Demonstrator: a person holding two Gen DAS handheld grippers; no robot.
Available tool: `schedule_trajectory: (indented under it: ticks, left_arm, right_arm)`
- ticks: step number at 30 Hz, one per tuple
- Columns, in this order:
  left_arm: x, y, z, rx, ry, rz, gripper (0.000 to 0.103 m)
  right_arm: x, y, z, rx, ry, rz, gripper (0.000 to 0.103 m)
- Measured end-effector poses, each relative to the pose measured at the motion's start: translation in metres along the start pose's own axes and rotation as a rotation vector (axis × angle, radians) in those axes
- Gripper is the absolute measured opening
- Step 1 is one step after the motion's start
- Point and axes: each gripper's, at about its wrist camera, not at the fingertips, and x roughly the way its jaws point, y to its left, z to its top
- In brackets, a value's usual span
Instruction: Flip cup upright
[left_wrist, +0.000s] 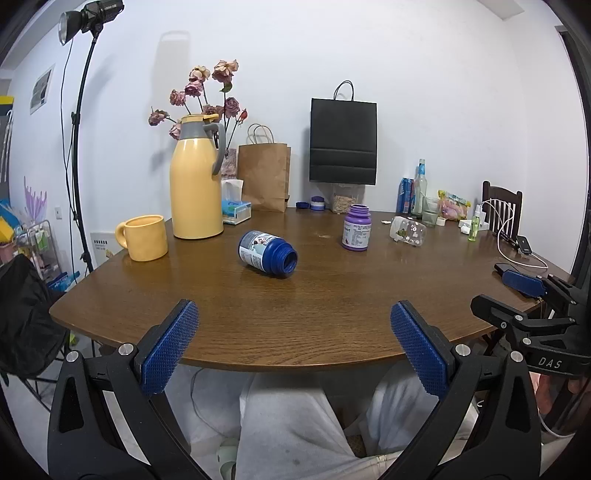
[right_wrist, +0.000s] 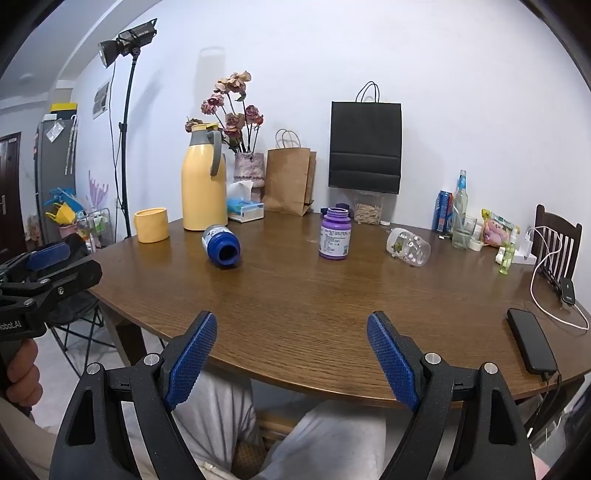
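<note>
A blue container (left_wrist: 266, 253) (right_wrist: 221, 244) lies on its side mid-table, open mouth facing the near edge. Farther right, a clear jar (left_wrist: 408, 230) (right_wrist: 409, 246) also lies on its side. A purple bottle (left_wrist: 357, 228) (right_wrist: 335, 234) stands upright without a lid between them. A yellow mug (left_wrist: 143, 237) (right_wrist: 151, 225) stands upright at the left. My left gripper (left_wrist: 294, 308) hovers open over the near table edge, well short of the blue container. My right gripper (right_wrist: 291, 317) is open too, beside it at the near edge, holding nothing.
A yellow thermos jug (left_wrist: 196, 177), tissue box (left_wrist: 236, 212), brown paper bag (left_wrist: 263, 176) and black bag (left_wrist: 343, 142) line the back. Bottles, a can and a glass (right_wrist: 463, 230) crowd the back right. A phone (right_wrist: 531, 340) with a cable lies at the right edge. A person's legs sit below the table.
</note>
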Motion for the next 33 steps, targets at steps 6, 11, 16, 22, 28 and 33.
schedule_trajectory:
  ticks: [6,11,16,22,28,33]
  left_arm:
    - [0.0019,0.0018,0.0013,-0.002,0.002,0.0,0.103]
    - [0.0023,0.0017,0.001,-0.001,0.002,-0.001,0.103]
    - [-0.0012,0.002,-0.0006,-0.001,0.003,0.001,0.103]
    - [-0.0012,0.0027,0.0,-0.002,0.003,-0.002,0.103]
    - [-0.0024,0.0035,0.0003,0.005,-0.005,-0.006,0.103]
    - [-0.0025,0.0042,0.0006,0.005,0.0,-0.004,0.103]
  right_arm:
    - [0.0001,0.0,0.0,0.0,0.0,-0.001,0.088]
    - [0.0006,0.0004,-0.0003,0.0,0.002,-0.002,0.088]
    - [0.001,-0.0002,-0.0001,-0.001,0.003,-0.002,0.088]
    - [0.0009,0.0,0.0003,-0.001,0.003,-0.002,0.088]
    - [0.0009,-0.0003,0.0009,-0.004,0.002,-0.004,0.088]
    - [0.0008,-0.0007,0.0014,-0.002,0.001,-0.004,0.088]
